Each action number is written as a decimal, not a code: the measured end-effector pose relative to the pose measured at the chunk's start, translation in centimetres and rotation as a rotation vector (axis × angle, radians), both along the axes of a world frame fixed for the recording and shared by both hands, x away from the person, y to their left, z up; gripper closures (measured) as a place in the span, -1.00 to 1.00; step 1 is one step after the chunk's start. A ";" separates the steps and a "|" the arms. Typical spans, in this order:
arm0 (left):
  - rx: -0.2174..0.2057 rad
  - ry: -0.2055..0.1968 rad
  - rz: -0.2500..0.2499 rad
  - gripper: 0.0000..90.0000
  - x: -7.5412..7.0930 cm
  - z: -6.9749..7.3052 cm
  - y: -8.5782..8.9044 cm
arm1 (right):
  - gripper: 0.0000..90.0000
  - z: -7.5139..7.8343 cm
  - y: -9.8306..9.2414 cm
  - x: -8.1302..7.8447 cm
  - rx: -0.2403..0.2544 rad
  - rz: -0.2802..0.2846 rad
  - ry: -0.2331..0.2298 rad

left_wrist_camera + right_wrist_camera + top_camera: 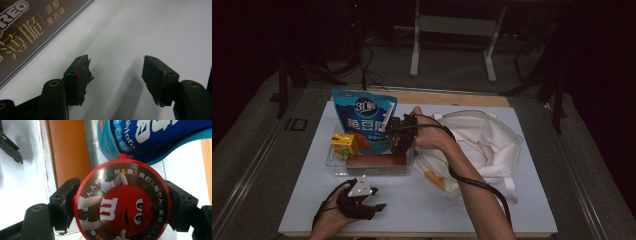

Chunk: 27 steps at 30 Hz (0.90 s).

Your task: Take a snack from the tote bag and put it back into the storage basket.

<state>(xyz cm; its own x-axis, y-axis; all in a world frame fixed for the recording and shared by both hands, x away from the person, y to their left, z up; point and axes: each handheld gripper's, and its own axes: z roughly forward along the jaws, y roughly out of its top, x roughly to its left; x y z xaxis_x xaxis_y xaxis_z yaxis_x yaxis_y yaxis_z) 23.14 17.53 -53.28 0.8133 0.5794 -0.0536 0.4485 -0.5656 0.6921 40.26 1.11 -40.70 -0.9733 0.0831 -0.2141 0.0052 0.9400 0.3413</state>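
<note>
My right gripper (122, 195) is shut on a round red M&M's tin (120, 215), its pads pressing the rim on both sides. In the high view the right gripper (400, 136) hovers over the right end of a clear tray (332, 169). Just beyond the tin is a blue snack pouch (155, 135). My left gripper (116, 62) stands open with nothing between its jaws, low over the white table mat (150, 30). Seen from above, the left gripper (371, 204) rests near the front edge, in front of the tray.
The tray holds the blue pouch (364, 120), a yellow juice box (344, 145) and a brown Oreo box (376, 162), which also appears as the Oreo box (22, 32). A white cloth bag (482, 142) lies to the right of the tray.
</note>
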 end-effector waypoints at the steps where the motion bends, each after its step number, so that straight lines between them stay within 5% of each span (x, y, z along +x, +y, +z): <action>1: 0.000 0.001 0.000 -0.14 0.0 0.0 0.0 | -0.48 0.0 0.0 0.0 0.000 0.000 0.000; 27: 0.000 0.002 0.000 -0.14 0.0 0.0 0.1 | -0.48 -0.7 0.4 0.7 0.040 -0.042 -0.020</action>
<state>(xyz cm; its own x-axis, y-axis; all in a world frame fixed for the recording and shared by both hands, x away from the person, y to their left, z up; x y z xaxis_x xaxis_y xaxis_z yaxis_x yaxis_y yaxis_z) 23.14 17.59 -53.28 0.8134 0.5792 -0.0547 0.4495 -0.5660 0.6911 40.94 1.56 -41.39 -0.9642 0.1324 -0.2297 0.0367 0.9246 0.3792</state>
